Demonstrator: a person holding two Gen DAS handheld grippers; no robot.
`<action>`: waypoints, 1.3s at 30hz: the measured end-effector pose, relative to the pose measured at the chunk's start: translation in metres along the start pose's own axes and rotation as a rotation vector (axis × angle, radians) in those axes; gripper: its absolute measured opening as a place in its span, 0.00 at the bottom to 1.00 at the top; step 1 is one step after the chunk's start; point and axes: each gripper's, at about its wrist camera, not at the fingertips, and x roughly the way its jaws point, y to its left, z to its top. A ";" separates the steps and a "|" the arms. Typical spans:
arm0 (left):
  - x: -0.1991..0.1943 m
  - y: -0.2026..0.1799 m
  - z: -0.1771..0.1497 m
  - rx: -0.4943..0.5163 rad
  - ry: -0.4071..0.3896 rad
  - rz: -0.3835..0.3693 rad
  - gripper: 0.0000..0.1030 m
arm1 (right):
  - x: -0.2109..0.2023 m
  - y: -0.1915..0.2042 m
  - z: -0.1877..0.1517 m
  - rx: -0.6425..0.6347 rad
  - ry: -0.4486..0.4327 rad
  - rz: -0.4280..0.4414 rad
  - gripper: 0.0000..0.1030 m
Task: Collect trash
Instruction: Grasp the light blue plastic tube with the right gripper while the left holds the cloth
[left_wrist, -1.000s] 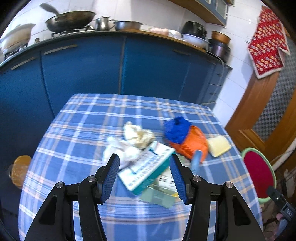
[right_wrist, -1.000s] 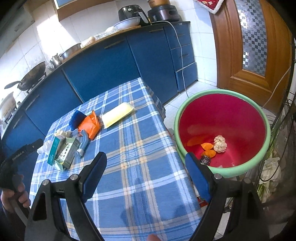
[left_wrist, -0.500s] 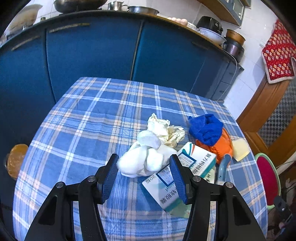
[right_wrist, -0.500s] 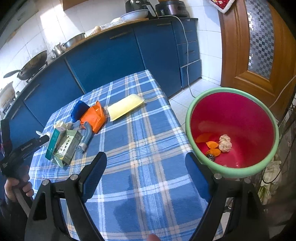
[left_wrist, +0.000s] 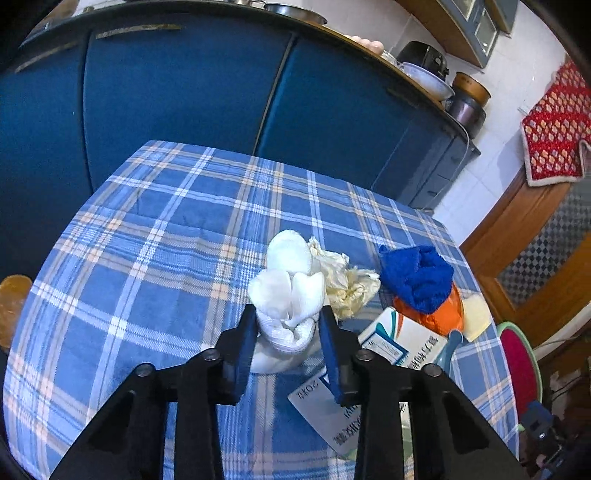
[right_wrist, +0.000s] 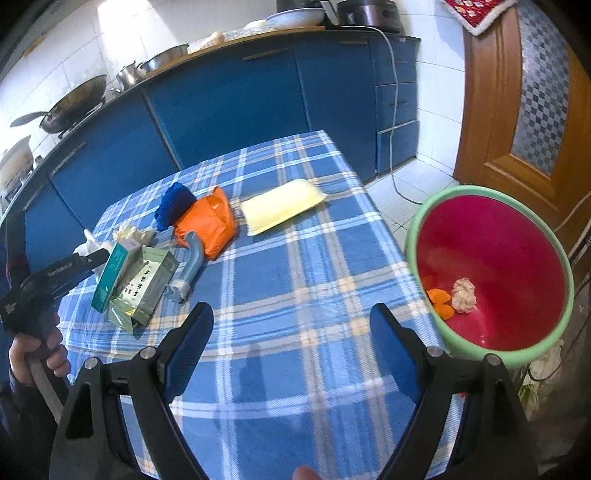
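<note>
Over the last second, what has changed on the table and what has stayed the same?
The left tongs swung left off the boxes onto the white bundle, and their jaws are closing around it. The right tongs stayed wide open and empty, drifting slightly over the checked cloth. The blue rag, orange bag, yellow pad and red bin kept their places.

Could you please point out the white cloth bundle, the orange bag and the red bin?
white cloth bundle (left_wrist: 286, 295): left wrist view, bulging top.
orange bag (right_wrist: 207, 221): right wrist view, middle.
red bin (right_wrist: 417, 236): right wrist view, green rim.
</note>
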 end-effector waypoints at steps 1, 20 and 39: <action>0.001 0.002 0.000 -0.005 -0.001 -0.005 0.26 | 0.002 0.004 0.001 -0.008 0.002 0.002 0.84; 0.004 0.018 -0.003 -0.052 -0.046 -0.060 0.23 | 0.067 0.069 0.018 -0.066 0.101 0.091 0.64; 0.002 0.021 -0.004 -0.065 -0.048 -0.077 0.23 | 0.092 0.100 0.015 -0.140 0.131 0.095 0.37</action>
